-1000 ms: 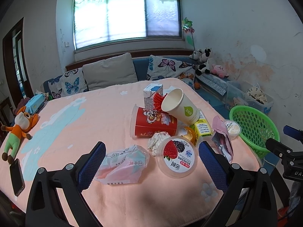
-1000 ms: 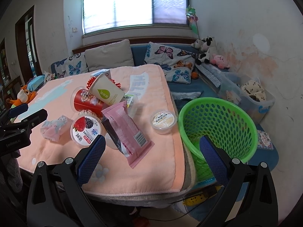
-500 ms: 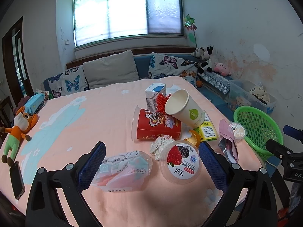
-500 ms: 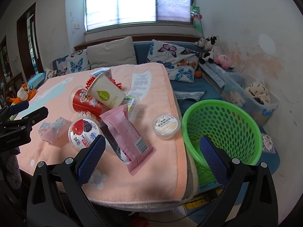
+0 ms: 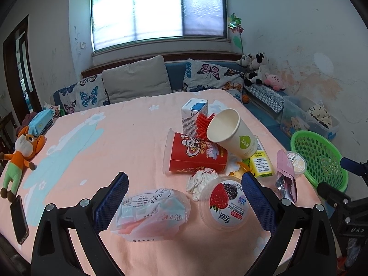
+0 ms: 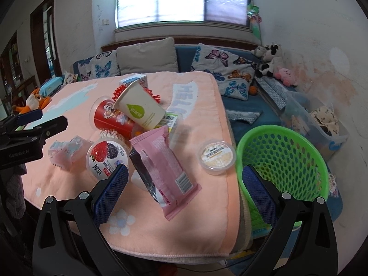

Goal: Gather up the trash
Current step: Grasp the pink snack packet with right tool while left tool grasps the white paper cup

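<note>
My left gripper (image 5: 184, 197) has its two blue-padded fingers (image 5: 110, 201) wide apart and holds nothing. Between them, low on the pink blanket-covered table (image 5: 115, 138), lie a crumpled clear plastic bag with pale blue and pink contents (image 5: 153, 215), near the left finger, and a round clear-lidded yogurt cup with a strawberry and blackberry picture (image 5: 224, 203), just beside the right finger. At 12 o'clock from the yogurt cup sits a crumpled white paper wad (image 5: 201, 180), touching it or nearly so. Further at 12 o'clock a red cartoon-printed plastic cup (image 5: 195, 155) lies on its side, and a cream paper cup with a green drop logo (image 5: 232, 133) leans on it, tilted, mouth toward me. Behind them stands a white and blue small carton (image 5: 194, 115).

My right gripper (image 6: 185, 185) is also spread open and empty. Between its fingers (image 6: 257, 192), toward the left one, lies a pink foil snack wrapper (image 6: 164, 164), and at 1 o'clock from the wrapper, apart from it, a small round cream-labelled lidded tub (image 6: 217, 156). The green perforated plastic basket (image 6: 283, 158) stands off the table edge, at 3 o'clock from the tub, just behind my right finger. In the left wrist view an orange plush fox toy (image 5: 20, 154) and a dark phone (image 5: 19, 219) lie at 9 o'clock, well apart from the trash.
</note>
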`<state>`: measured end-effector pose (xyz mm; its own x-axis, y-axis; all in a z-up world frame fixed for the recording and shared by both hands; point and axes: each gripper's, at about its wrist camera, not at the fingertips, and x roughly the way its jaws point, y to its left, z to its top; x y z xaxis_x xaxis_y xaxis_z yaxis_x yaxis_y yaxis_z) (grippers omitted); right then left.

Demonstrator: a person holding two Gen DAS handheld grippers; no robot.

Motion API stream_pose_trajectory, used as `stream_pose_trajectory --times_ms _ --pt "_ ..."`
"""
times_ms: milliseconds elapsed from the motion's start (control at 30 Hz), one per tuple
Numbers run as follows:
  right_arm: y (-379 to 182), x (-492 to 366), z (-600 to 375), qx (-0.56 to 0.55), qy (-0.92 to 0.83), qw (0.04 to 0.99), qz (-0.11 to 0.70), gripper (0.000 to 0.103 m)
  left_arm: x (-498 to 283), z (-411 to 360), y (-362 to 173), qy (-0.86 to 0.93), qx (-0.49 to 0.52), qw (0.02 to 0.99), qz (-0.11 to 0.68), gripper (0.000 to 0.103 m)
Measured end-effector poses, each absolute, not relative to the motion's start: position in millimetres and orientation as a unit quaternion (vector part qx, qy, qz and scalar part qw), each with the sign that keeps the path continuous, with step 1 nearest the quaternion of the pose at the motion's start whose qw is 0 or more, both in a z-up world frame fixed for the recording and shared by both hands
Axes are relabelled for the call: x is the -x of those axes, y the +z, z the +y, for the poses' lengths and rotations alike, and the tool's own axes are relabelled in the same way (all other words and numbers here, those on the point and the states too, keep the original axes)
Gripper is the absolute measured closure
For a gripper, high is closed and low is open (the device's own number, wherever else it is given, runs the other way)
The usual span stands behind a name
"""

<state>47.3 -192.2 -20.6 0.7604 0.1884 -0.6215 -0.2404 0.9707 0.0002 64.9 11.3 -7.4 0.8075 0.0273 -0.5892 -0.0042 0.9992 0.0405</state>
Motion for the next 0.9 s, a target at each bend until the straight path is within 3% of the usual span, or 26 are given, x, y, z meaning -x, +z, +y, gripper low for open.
stream_pose_trajectory --times_ms 900 --pt "-59 -98 -167 0.077 0.227 0.899 0.367 0.013 -110 14 -17 -0.004 -0.003 0.938 0.346 0.007"
